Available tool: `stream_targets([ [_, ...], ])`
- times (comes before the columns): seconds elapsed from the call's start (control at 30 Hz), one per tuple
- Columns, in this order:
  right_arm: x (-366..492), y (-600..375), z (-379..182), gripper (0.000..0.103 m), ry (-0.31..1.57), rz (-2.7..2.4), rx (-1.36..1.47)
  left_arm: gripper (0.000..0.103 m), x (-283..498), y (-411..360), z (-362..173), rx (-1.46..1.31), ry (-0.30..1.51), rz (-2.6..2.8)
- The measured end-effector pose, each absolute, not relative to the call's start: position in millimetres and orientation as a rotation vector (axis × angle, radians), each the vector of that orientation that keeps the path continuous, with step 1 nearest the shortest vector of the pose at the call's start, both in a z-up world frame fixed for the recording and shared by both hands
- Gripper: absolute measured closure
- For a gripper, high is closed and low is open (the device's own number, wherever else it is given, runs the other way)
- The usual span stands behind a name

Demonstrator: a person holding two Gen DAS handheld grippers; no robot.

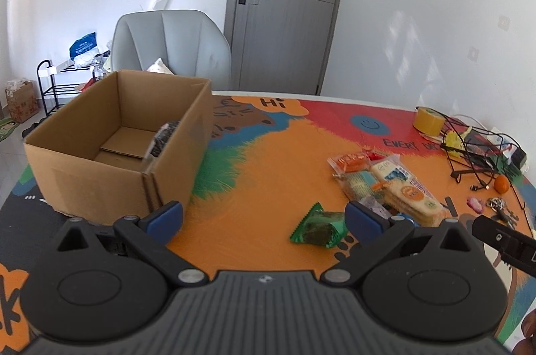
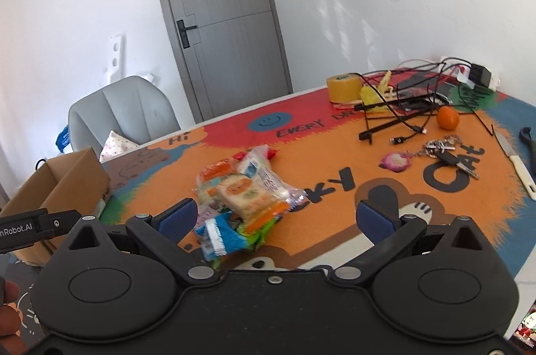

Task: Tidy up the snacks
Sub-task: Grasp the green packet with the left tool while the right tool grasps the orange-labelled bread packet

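Note:
An open cardboard box point(image 1: 100, 167) stands at the table's left; a dark snack packet point(image 1: 162, 139) shows blurred inside it by its right wall. A pile of snack packets point(image 1: 385, 184) lies on the orange mat at the right; a green packet point(image 1: 318, 226) lies apart in front of it. My left gripper point(image 1: 264, 217) is open and empty above the mat, between the box and the pile. My right gripper point(image 2: 288, 219) is open and empty, just before the pile point(image 2: 241, 191), with its left finger beside a blue packet point(image 2: 217, 234). The box also shows at the left point(image 2: 57, 187).
At the far right lie a tape roll point(image 2: 343, 87), tangled cables with a black stand point(image 2: 402, 107), an orange point(image 2: 447, 117), keys point(image 2: 442, 152), a pink keychain point(image 2: 397, 160) and a knife point(image 2: 517, 167). A grey chair point(image 1: 171, 43) stands behind the table.

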State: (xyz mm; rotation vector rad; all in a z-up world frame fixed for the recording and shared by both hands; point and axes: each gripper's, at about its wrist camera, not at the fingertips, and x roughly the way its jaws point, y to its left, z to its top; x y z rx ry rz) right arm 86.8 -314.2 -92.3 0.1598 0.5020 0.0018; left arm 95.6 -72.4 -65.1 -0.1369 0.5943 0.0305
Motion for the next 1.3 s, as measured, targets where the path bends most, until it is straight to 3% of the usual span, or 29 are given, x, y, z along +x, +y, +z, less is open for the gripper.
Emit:
stream_targets([
  [0.43,107.1,-323.4,-120.1,0.022,0.589,0.033,0.234,0.001,126.5,-97.7,-94.8,-0.104,0.651,-0.016],
  [1.0,155.1,-313.2,-130.4,0.023,0.606,0.068,0.239,0.004,169.2,-114.5,-126.7,-0.097,0.704,-0.035],
  [1.1,160.3,-309.6,-133.4,0.023,0.606,0.08,0.233,0.014,169.1,-114.7,-128.6,-0.098,0.702,-0.031],
  [1.17,163.8,-306.6,-135.9,0.023,0.612,0.084,0.228,0.027,168.6,-113.1,-129.4,-0.101,0.703,-0.026],
  [1.23,166.1,-304.4,-137.3,0.024,0.612,0.086,0.228,0.049,168.9,-110.8,-130.2,-0.108,0.711,-0.025],
  [1.3,166.8,-302.9,-137.9,0.027,0.614,0.088,0.226,0.056,166.4,-108.0,-129.3,-0.106,0.699,-0.021],
])
